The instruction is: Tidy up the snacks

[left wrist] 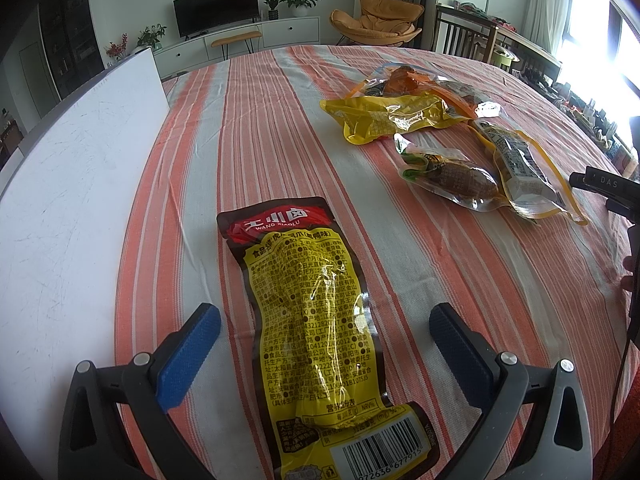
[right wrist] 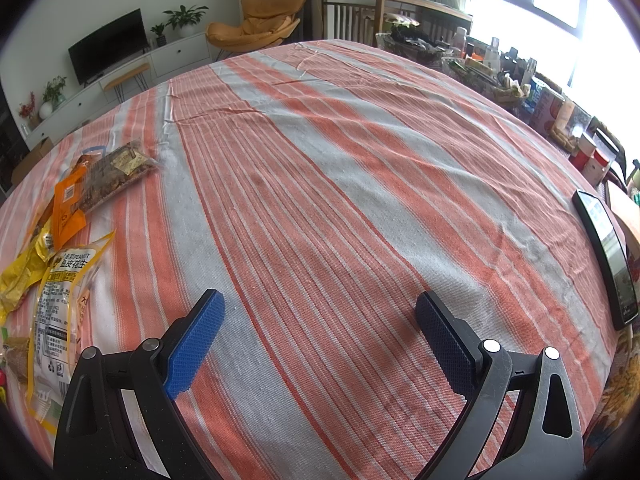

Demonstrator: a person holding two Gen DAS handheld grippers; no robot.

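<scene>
Both jaws gape empty; at lower centre, the left gripper (left wrist: 324,328) straddles the slick yellow packet (left wrist: 320,332), which may slip or crumple.

An orange-and-grey striped tablecloth (right wrist: 360,184) covers the table, creased in places; a white board (left wrist: 68,208) lies along its left side; a black phone (right wrist: 606,256) rests flat near the right edge. Beyond the table, a dark television (left wrist: 216,12) stands on a white cabinet (left wrist: 248,38), with potted plants (left wrist: 298,0) beside it; an orange lounge chair (left wrist: 380,20) sits nearby; bottles and boxes (right wrist: 520,80) crowd the bright window side.
</scene>
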